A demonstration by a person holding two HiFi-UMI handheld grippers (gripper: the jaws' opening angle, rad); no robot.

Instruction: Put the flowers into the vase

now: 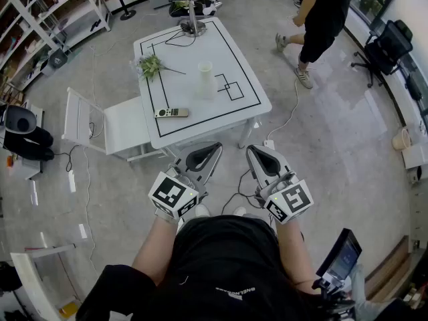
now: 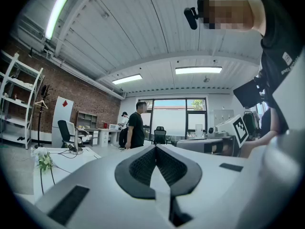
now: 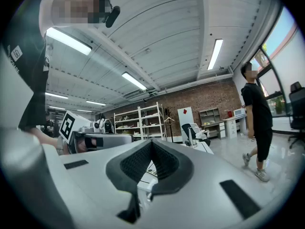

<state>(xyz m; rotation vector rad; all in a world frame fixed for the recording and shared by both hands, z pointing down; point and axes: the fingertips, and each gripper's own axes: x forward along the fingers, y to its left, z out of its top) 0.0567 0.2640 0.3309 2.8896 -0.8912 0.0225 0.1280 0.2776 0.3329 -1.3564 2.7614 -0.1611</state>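
A small bunch of green-leaved flowers [image 1: 152, 65] lies on the left part of the white table [image 1: 251, 105]. To its right, near the table's middle, a pale translucent vase [image 1: 205, 79] stands upright. My left gripper [image 1: 214, 148] and right gripper [image 1: 253, 150] are side by side close to my body, short of the table's near edge. Both point level toward the table, shut and holding nothing. In the left gripper view the flowers [image 2: 45, 161] show low at the left, beyond the shut left gripper [image 2: 155, 148]. The right gripper [image 3: 151, 142] also has its tips together.
A remote control [image 1: 172, 112] lies near the table's front left. A small stand with cables [image 1: 192, 25] is at the far end. A white chair [image 1: 124, 131] stands left of the table. A person [image 1: 322, 19] walks at the back right, near an office chair [image 1: 386, 45].
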